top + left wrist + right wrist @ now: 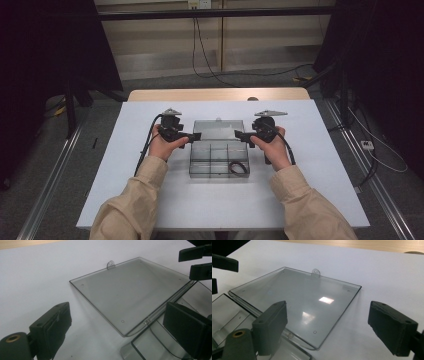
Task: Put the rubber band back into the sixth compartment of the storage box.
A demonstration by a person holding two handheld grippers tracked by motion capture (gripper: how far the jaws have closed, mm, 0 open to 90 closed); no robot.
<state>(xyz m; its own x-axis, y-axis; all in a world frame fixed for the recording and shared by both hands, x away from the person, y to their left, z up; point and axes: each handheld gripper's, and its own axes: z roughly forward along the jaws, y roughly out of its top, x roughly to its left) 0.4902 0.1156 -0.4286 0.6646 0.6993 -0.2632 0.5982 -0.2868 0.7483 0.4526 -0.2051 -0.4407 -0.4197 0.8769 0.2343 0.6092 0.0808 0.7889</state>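
1. Hands come in from the near edge of the white table (150,210), each holding a gripper, sleeves in beige.
2. Between them lies a clear plastic organizer box (219,161), opened flat at the middle of the table, its compartments toward the person and its lid (218,129) folded back away from them.
3. The lid rests flat on the table surface, a small tab (110,264) standing at its far edge; the hinge (249,308) joins it to the box body.
4. A dark loop, a cord or band (238,168), lies in the near right compartment; what it is exactly I cannot tell.
5. The left gripper (195,135) hovers just at the left side of the box, near the hinge line, its jaws spread wide with nothing between them.
6. The right gripper (240,135) hovers at the right side of the box, opposite the left one, jaws likewise spread and holding nothing.
7. The two point toward each other across the lid, apart.
8. Beyond the table, cables (210,70) trail over the grey floor.
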